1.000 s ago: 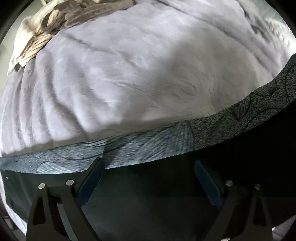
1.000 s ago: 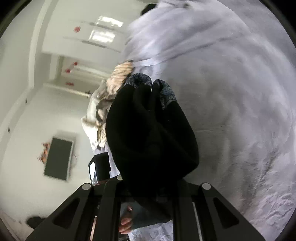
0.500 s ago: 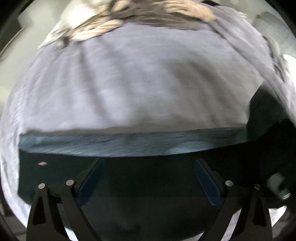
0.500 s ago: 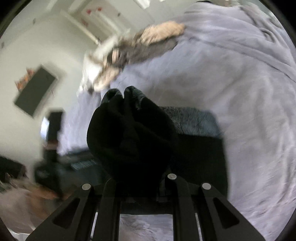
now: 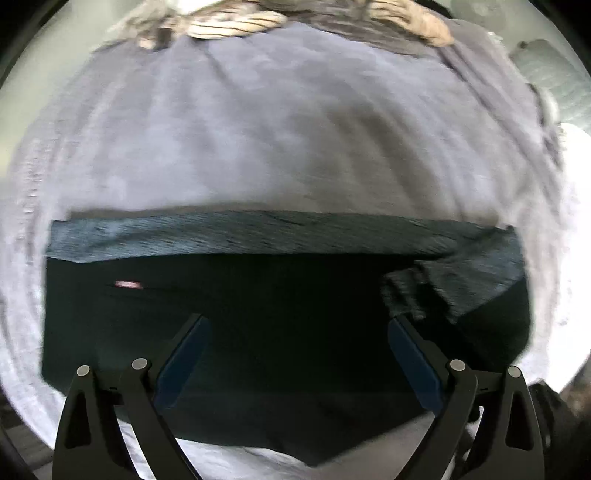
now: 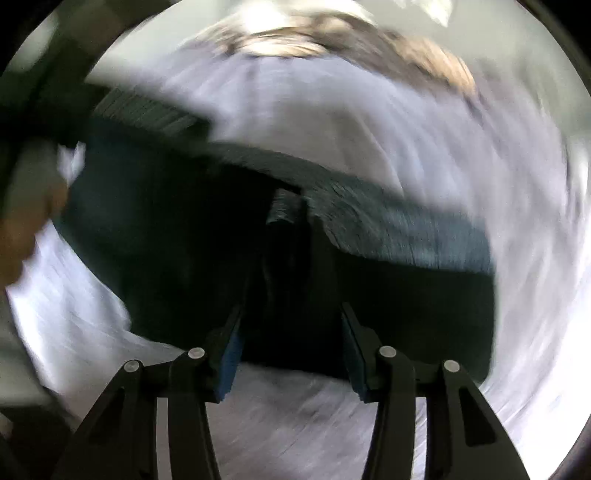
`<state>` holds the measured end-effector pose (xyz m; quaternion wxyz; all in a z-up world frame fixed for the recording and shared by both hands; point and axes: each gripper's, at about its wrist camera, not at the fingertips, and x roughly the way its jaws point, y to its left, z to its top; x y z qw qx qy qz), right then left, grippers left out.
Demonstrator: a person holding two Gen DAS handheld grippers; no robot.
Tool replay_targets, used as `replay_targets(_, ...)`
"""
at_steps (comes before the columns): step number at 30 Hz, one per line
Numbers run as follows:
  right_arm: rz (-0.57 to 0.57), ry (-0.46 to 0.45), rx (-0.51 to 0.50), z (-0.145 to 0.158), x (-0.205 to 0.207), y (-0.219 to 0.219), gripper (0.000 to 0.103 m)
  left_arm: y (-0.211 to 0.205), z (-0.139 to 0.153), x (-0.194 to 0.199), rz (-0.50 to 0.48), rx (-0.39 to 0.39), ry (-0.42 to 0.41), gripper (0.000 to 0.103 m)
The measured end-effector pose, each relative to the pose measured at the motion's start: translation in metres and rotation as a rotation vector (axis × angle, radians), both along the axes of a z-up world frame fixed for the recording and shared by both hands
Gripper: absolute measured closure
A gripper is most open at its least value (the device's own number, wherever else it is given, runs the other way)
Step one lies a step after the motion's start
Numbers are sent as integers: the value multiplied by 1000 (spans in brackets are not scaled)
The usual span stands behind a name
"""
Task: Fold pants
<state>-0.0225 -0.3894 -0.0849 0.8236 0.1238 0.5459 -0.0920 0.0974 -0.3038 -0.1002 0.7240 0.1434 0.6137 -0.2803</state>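
Note:
The black pants [image 5: 258, 295] lie in a wide folded slab on the bed, with a grey patterned band [image 5: 240, 236] along the far edge and a turned-over corner [image 5: 461, 280] at the right. My left gripper [image 5: 297, 321] hangs open above the pants, nothing between its blue pads. In the blurred right wrist view the pants [image 6: 166, 240] lie across the middle. My right gripper [image 6: 291, 306] points down at them and its jaws are opening. A bunched ridge of the black cloth [image 6: 291, 251] stands between the fingers, and the pads no longer press on it.
A lavender-grey blanket [image 5: 277, 129] covers the bed under and around the pants. Striped beige cloth [image 5: 236, 26] lies bunched at the far edge. A pale quilted pillow [image 5: 546, 81] sits at the far right. A blurred brownish shape [image 6: 22, 229] shows at the left edge.
My right gripper, shut on a raised bunch of black cloth before, has rolled, swung down over the pants and parted its jaws. The left view has pulled back, showing the whole slab.

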Motion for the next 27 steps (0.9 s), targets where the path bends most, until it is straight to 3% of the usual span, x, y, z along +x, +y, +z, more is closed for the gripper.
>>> replay_targets(2, -225, -60, 294, -2, -29, -50, 50, -10, -4, -8, -49, -55, 94, 5)
replay_targets(4, -397, -97, 520, -16, -52, -84, 50, -20, -12, -18, -90, -87, 179, 5)
replay_targets(6, -530, -117, 674, -31, -75, -109, 50, -32, -21, -30, -116, -94, 229, 5)
replay_targets(11, -524, -201, 868, -32, -101, -121, 48, -47, -29, -51, -149, -89, 249, 5)
replay_targets(14, -502, -200, 880, -31, -120, -110, 48, -43, -31, -52, -140, -99, 265, 5)
replay_targets(18, -635, -151, 908, -50, -141, -116, 47, -33, -32, -49, -112, -135, 303, 5)
replay_targets(22, -753, -212, 1030, -77, -150, -126, 45, -40, -36, -53, -110, -207, 369, 5)
replay_targets(25, -821, -231, 1092, -94, -153, -128, 41, -53, -45, -60, -121, -210, 399, 5)
replay_targets(26, -827, -240, 1110, -97, -152, -127, 46, -56, -47, -62, -127, -209, 403, 5)
replay_targets(27, -825, -249, 1128, -100, -148, -126, 62, -59, -48, -64, -133, -209, 407, 5)
